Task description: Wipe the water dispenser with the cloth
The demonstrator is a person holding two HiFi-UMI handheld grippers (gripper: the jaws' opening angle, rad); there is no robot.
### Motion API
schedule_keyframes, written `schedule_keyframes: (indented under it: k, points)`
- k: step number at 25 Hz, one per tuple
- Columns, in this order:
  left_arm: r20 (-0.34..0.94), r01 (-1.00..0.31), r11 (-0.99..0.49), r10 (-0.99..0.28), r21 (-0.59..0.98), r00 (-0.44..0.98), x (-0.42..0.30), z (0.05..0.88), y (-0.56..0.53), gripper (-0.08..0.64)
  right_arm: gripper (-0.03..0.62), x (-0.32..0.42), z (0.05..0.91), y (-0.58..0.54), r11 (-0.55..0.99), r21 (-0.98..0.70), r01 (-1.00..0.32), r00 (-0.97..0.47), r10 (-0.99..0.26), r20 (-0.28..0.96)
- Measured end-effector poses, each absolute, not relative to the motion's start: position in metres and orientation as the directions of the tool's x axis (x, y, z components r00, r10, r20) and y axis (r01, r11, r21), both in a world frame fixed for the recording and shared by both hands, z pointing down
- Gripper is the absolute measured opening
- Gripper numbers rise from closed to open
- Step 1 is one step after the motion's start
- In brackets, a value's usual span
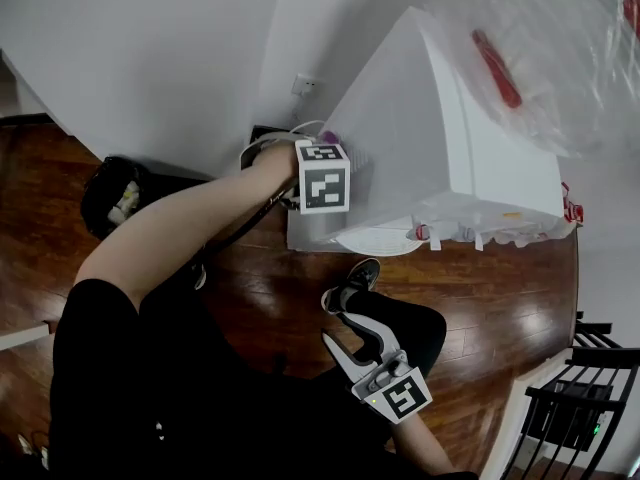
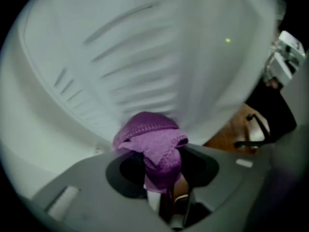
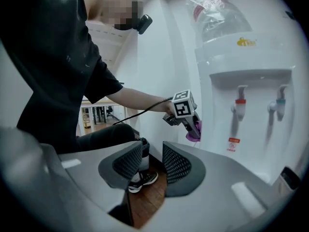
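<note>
jaws of the left gripper [image 2: 161, 167] clamped on the purple cloth [image 2: 149, 134] against the side of the water dispenser [image 2: 145, 57], right gripper [image 3: 153, 164] jaws apart, empty: wiping's under way, front likely left.

White walls [image 1: 150, 48] meet a dark, glossy wood floor [image 1: 500, 308], with a socket [image 1: 305, 84] on the wall, a black bin [image 1: 112, 196] by the skirting and a black rack [image 1: 580, 398] at lower right.

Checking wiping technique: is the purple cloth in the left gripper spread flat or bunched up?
Bunched up. The left gripper pinches the cloth into a wad, with folds piled at its tips against the water dispenser.
</note>
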State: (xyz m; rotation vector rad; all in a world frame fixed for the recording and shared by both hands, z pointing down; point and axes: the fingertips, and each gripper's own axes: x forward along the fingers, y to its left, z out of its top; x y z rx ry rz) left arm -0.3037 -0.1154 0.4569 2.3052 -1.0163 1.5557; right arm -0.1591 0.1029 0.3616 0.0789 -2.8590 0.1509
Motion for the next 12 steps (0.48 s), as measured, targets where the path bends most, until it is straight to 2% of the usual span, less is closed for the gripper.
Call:
schedule_keyframes:
  k: [2, 4, 6, 8, 10, 12]
  points:
    - [0.876, -0.575, -0.807, -0.369, -0.137, 0.309, -0.256, 0.460, -0.058, 0.192, 0.126, -0.173, 0.383, 0.115, 0.990, -0.139, 0.029, -0.945, 0.073, 0.319]
    - [0.868, -0.550, -0.829, -0.347, -0.107, 0.354, -0.224, 0.461, -0.020, 0.193, 0.120, -0.191, 0.409, 0.144, 0.962, -0.187, 0.197, -0.883, 0.257, 0.393]
    - [0.869, -0.545, -0.829, -0.359, -0.129, 0.340, -0.217, 0.467, -0.009, 0.193, 0.105, -0.208, 0.435, 0.185, 0.879, -0.255, 0.403, -0.746, 0.476, 0.466]
    - [0.874, -0.564, -0.804, -0.399, -0.188, 0.276, -0.235, 0.479, -0.027, 0.193, 0.103, -0.218, 0.460, 0.224, 0.737, -0.295, 0.608, -0.547, 0.658, 0.517]
    - [0.875, -0.610, -0.757, -0.438, -0.234, 0.208, -0.265, 0.492, -0.065, 0.193, 0.101, -0.225, 0.484, 0.244, 0.619, -0.306, 0.724, -0.382, 0.728, 0.569]
    - [0.871, -0.649, -0.705, -0.473, -0.287, 0.129, -0.301, 0.499, -0.111, 0.192, 0.100, -0.239, 0.511, 0.235, 0.619, -0.290, 0.730, -0.340, 0.696, 0.632]
